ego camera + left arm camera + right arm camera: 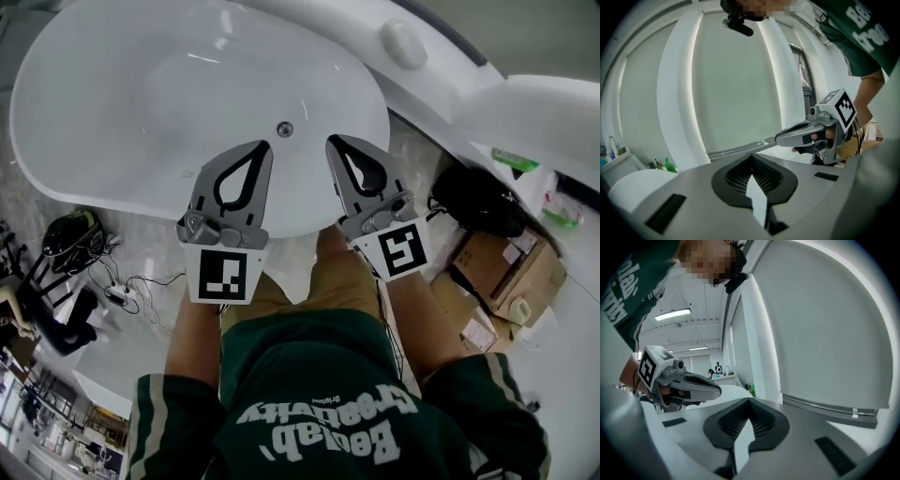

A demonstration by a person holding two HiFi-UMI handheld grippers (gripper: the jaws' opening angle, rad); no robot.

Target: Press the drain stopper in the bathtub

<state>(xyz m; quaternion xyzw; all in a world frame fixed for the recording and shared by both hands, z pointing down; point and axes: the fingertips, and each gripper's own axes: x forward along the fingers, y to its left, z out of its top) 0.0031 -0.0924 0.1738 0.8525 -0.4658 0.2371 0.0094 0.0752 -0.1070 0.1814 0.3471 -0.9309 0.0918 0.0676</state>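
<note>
On your left, well clear of the job, cables (131, 286) lie on the floor outside the bathtub (112, 192); keep your feet planted. Your left gripper (260, 150) hangs over the tub's near rim with its jaws clenched tip to tip on nothing, and its own view shows the same closed tips (751, 159) aimed out at the far wall, not down into the basin. The drain stopper (285, 128) sits on the tub floor, just beyond and between the two gripper tips, untouched. Your right gripper (335, 142) is likewise closed and empty, its tips (749, 401) also pointing outward. For a clean press, pick one gripper, probably the nearer left one, tip it down until the stopper comes into its view, and leave the jaws closed so they form one blunt point. Come straight down on the middle of the stopper; an off-centre push could skid on the glossy surface. Hold the other gripper aside, near the cardboard box (506, 262) side.
</note>
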